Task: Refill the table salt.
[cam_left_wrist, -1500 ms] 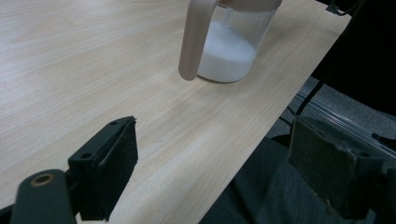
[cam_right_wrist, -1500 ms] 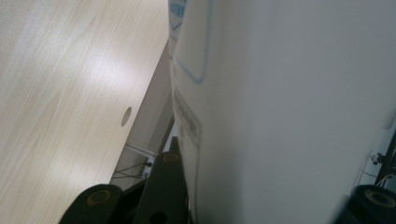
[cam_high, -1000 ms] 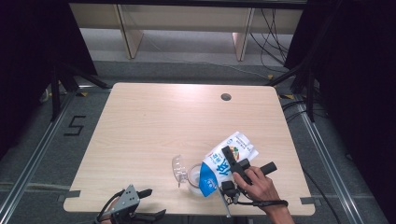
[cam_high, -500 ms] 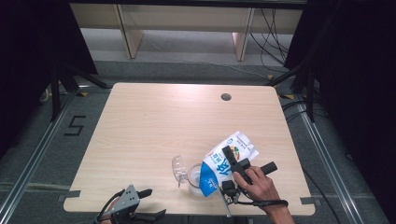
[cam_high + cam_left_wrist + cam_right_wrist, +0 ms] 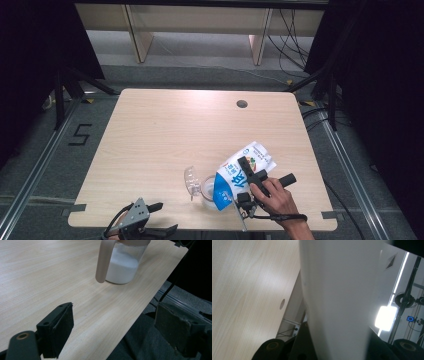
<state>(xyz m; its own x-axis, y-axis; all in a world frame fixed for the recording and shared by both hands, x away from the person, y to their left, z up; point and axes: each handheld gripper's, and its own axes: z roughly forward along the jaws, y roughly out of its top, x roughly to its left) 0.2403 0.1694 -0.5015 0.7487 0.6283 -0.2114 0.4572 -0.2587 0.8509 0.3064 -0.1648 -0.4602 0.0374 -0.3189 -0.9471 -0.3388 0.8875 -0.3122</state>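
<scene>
right gripper (image 5: pixel 244 184) clamped on tilted blue-white bag (image 5: pixel 240 172), mouth over clear jar (image 5: pixel 124 263) part-full of white powder; left gripper (image 5: pixel 112 335) wide, empty, at table (image 5: pixel 165 135) edge.

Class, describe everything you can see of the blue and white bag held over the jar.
The blue and white printed bag looks like a soft plastic pouch, white at its upper end with a small picture, blue toward its lower end. It is tilted, the blue end down over the clear jar of white powder near the table's front edge. The right gripper is shut on it, the person's hand behind. In the right gripper view its plain white side rises between the jaws.
</scene>
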